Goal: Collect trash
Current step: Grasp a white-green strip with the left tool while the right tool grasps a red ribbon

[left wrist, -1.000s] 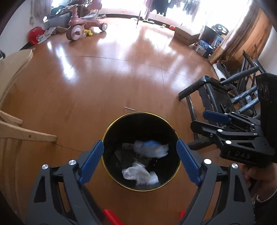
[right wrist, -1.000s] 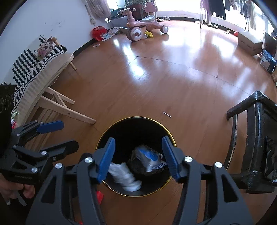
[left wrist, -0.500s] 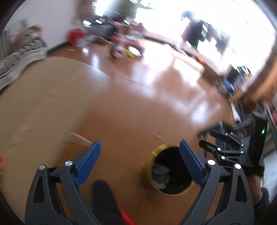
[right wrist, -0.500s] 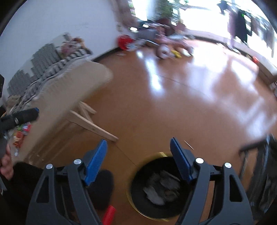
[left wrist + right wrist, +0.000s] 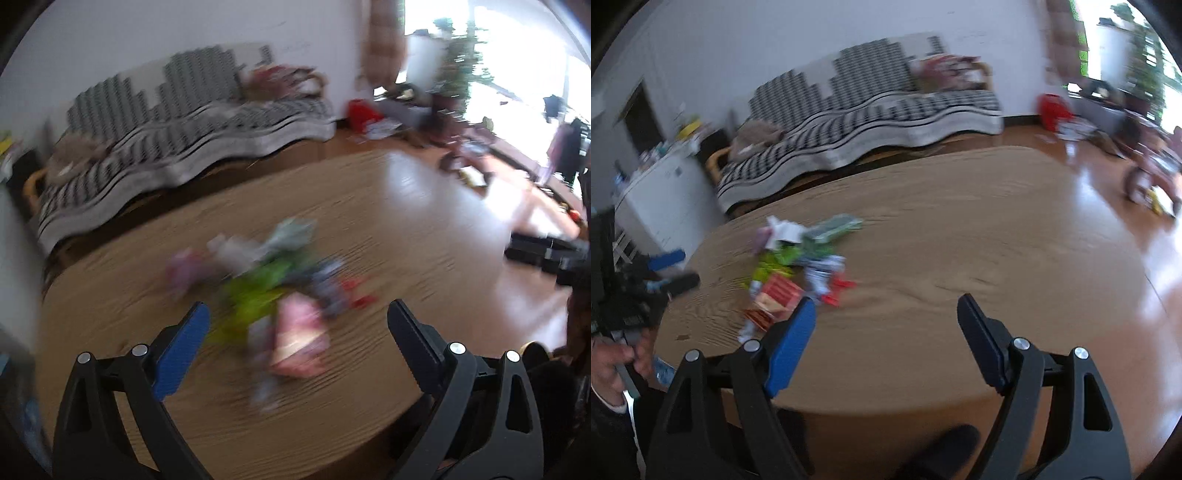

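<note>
Trash lay on the table straight ahead of the left gripper, nearer than the right gripper. Both grippers' jaws had just been opening and stood spread, with nothing between them.

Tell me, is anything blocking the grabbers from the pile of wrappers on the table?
Nothing visible does. The wrapper pile lies in the open on the wooden table, and both the left gripper and right gripper are open and empty.

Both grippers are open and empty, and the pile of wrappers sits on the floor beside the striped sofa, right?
Not quite: the pile of wrappers lies on the wooden table, not the floor, as the right wrist view shows. Both grippers, left and right, are open and empty.
</note>
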The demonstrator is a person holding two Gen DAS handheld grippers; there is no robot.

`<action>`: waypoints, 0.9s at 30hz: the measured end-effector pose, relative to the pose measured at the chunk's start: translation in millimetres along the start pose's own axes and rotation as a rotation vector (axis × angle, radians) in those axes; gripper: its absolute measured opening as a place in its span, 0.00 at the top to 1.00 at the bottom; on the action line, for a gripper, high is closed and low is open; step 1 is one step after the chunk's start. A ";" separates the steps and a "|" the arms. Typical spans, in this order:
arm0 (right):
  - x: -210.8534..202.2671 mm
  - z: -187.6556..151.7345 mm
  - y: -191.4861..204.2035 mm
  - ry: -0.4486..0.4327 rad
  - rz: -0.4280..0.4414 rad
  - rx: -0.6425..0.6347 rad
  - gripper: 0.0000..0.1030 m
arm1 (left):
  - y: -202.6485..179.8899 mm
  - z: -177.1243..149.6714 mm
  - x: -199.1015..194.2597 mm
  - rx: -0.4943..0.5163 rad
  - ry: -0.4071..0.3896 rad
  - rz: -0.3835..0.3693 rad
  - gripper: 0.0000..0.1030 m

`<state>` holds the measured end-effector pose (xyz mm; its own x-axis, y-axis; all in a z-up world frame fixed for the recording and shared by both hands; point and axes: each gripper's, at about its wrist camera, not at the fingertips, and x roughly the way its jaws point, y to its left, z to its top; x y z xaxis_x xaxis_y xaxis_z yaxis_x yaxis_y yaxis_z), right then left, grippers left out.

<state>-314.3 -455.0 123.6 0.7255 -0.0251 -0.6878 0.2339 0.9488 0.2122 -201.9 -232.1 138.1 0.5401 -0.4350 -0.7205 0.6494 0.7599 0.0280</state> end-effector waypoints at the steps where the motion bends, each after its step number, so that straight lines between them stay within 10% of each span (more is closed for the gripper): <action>1: 18.8 7.4 14.8 0.017 0.017 -0.017 0.26 | 14.7 -5.6 4.4 -0.017 0.019 0.006 0.09; 11: 149.2 1.3 61.6 0.202 -0.013 -0.084 0.32 | 52.4 -72.8 67.0 -0.090 0.178 -0.026 0.09; 27: 192.5 -16.1 58.1 0.309 -0.065 -0.119 0.66 | 39.4 -81.3 111.5 -0.078 0.235 -0.040 0.18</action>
<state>-171.5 -399.7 -7.6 0.4765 -0.0069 -0.8792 0.1826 0.9790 0.0912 -159.6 -211.4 2.5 0.3699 -0.3483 -0.8613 0.6196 0.7833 -0.0507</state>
